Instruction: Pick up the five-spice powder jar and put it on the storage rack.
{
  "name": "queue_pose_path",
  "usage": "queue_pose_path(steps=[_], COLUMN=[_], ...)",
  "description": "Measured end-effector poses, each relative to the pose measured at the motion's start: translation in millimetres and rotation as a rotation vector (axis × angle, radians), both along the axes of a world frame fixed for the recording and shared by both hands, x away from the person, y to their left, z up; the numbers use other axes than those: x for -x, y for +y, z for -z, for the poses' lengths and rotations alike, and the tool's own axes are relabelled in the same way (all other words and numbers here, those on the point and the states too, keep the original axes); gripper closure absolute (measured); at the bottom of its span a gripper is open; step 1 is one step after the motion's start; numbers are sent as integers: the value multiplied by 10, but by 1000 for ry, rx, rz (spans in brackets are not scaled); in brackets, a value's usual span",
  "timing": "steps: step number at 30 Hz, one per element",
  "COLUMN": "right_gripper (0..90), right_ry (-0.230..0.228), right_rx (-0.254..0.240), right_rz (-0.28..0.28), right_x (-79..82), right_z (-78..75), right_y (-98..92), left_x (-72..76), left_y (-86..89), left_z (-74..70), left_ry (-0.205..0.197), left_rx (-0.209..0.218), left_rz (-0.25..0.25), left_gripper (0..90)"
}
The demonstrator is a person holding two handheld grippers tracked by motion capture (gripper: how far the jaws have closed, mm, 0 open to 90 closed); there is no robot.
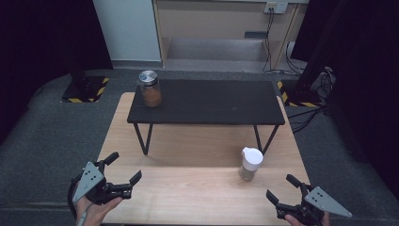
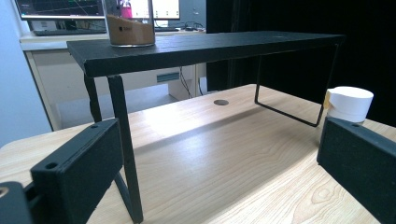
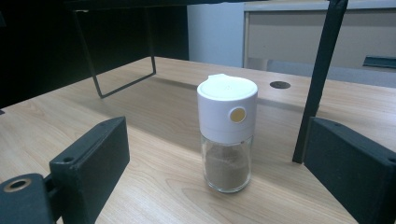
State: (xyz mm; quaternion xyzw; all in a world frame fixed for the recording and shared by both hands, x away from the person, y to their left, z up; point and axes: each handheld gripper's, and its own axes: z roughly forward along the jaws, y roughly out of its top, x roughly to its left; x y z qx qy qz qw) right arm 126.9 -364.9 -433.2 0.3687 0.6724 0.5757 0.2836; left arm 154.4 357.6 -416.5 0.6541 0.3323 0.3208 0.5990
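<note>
Evidently nothing has yet been taken hold of. The white-capped shaker (image 1: 251, 164) is seen standing upright on the counter (image 1: 188, 188), in the lower right of the high view, just in front of the right leg of the black shelf (image 1: 207, 101). In the right gripper view it stands centred between the two black jaws but farther off, untouched, its glass body roughly half filled with brown powder. A second jar with a metal lid (image 1: 149, 88) is set on the left end of the shelf top, toward the upper left of the high view.

The right hand-held gripper (image 1: 279, 189) is held low at the bottom right edge of the frame, jaws spread wide and empty, aimed up-frame and leftward at the shaker. The left hand-held gripper (image 1: 123, 167) is held at the bottom left, jaws likewise wide apart with nothing between them, pointed toward the shelf's left leg. The reach, the grasp and any placing are judged to be all left to do.
</note>
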Motion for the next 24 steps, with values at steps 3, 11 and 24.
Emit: queue_pose_path(steps=[3, 11, 24], right_gripper=[75, 76, 76], right_ry=[-1, 0, 2], right_rx=[-1, -2, 1], right_rz=[0, 4, 1], right_x=[-4, 2, 4], right_z=[2, -1, -4], right_y=[-3, 3, 5], left_x=[0, 29, 33], left_y=[4, 10, 15], left_z=[0, 1, 1], left_ry=[-5, -8, -9], left_rx=[2, 8, 12], left_rz=[5, 5, 5], left_gripper=[0, 0, 0])
